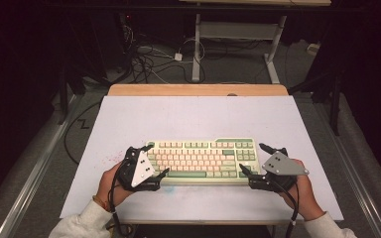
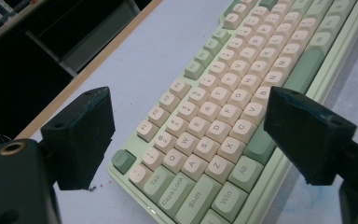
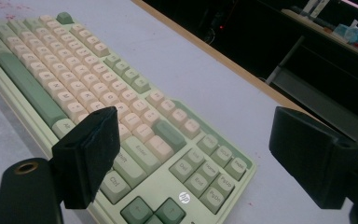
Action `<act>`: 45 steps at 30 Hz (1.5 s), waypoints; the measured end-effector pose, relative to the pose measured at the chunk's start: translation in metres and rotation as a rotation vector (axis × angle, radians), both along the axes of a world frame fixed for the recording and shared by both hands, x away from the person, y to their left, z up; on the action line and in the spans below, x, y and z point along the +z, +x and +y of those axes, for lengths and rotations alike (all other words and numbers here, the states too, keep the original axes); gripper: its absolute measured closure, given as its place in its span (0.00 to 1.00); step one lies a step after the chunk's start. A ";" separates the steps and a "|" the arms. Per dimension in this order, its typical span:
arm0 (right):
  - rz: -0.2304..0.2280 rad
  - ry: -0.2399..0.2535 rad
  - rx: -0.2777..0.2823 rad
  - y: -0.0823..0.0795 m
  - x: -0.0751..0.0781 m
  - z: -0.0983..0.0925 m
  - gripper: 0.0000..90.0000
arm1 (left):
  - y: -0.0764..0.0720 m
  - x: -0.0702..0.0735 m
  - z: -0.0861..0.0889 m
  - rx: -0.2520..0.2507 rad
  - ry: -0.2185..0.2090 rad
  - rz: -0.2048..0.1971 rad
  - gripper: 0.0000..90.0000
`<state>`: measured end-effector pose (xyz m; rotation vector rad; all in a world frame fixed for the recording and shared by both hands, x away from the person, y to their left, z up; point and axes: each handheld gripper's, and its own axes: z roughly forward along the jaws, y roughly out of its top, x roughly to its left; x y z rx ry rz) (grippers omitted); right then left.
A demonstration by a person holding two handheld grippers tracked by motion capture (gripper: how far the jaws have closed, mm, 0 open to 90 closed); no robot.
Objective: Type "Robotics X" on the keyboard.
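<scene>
A pale green keyboard (image 1: pixel 201 161) with cream and green keys lies across the near middle of the white table. My left gripper (image 1: pixel 157 159) stands open at its left end, one jaw by the far corner and one by the near edge. In the left gripper view the left gripper (image 2: pixel 193 126) frames the Tab, Caps Lock and Shift keys of the keyboard (image 2: pixel 242 70). My right gripper (image 1: pixel 252 157) stands open at the right end. In the right gripper view the right gripper (image 3: pixel 200 149) spans the Enter and navigation keys of the keyboard (image 3: pixel 74 70). Neither jaw pair presses anything.
The white table top (image 1: pixel 198 114) ends in a wooden far edge (image 1: pixel 198 89). Red specks (image 1: pixel 111 158) mark the surface left of the keyboard. Beyond the table, cables (image 1: pixel 149 59) lie on the floor beside a white desk frame (image 1: pixel 238 34).
</scene>
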<state>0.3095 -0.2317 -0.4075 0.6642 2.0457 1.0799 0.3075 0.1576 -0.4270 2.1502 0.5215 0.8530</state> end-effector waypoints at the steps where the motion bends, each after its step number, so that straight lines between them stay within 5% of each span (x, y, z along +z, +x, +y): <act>1: -0.001 0.000 -0.003 -0.001 0.000 -0.001 0.19 | -0.001 0.000 0.000 0.001 -0.002 -0.002 0.17; 20: -0.019 -0.020 -0.046 -0.013 0.001 -0.020 0.19 | -0.013 -0.005 0.017 0.012 -0.004 -0.019 0.17; 45: -0.001 -0.028 -0.101 -0.019 -0.022 -0.048 0.19 | -0.015 -0.032 0.044 0.057 0.034 0.043 0.16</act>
